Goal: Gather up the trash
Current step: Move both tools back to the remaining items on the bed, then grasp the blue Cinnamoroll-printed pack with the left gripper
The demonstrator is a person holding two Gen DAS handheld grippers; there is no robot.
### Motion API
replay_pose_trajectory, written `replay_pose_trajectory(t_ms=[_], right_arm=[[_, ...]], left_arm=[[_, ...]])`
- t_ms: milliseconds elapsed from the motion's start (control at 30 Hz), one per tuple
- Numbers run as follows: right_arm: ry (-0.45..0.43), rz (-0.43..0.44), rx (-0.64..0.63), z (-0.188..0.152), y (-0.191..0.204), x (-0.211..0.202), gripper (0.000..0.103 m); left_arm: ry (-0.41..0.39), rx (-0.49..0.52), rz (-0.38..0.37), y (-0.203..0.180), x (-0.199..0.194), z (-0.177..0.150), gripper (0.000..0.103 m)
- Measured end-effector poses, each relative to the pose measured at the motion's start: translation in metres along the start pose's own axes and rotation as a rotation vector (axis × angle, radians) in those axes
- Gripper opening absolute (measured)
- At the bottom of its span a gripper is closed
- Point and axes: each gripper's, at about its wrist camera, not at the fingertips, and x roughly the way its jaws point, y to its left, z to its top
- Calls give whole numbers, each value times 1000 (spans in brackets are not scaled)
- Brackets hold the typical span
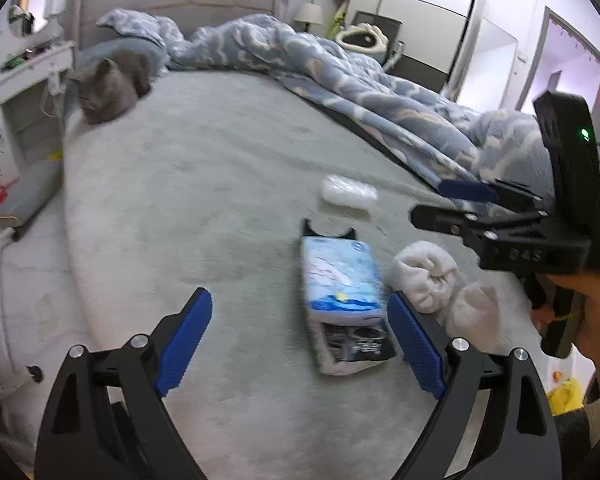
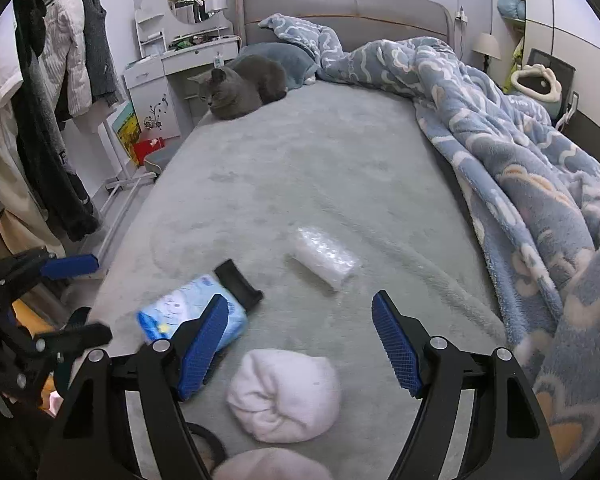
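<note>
On the bed (image 2: 300, 168), a flat spread of short grey-green plush, the trash lies near the foot. A soft pale-blue tissue pack (image 1: 342, 280) – rectangular, glossy plastic film, its near end torn and dark – sits just inside the right pad of the left gripper (image 1: 300, 344), whose jaws stand wide with nothing between them. A black plastic clip (image 1: 330, 232) touches the pack's far end. Farther on lies a crinkled clear plastic wrapper (image 2: 326, 260), rolled into a short tube.

The right gripper (image 2: 300, 344) hangs above a rolled white sock (image 2: 284, 396), fuzzy and rounded, jaws wide and empty; a second sock ball (image 1: 470, 308) lies beside it.

At the far left a grey cat (image 2: 240, 88) crouches before a padded grey headboard (image 2: 340, 4). A fleecy blue blanket (image 2: 520, 152) with a cloud pattern is heaped along the right side.
</note>
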Motion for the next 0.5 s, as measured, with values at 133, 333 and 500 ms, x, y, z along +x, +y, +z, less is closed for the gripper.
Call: replay_pose_trajectory(t_ms=[133,333,500], right_arm=[[5,3,6,2,-11,4,75],[4,2,-5,8,-19,8,75],[23,7,-13,12,-26,16,75]], left_arm=[[26,33,2,-11,17,0,91],[51,53,0,-21,37,7,91],[87,57,6,-26,54,11,90]])
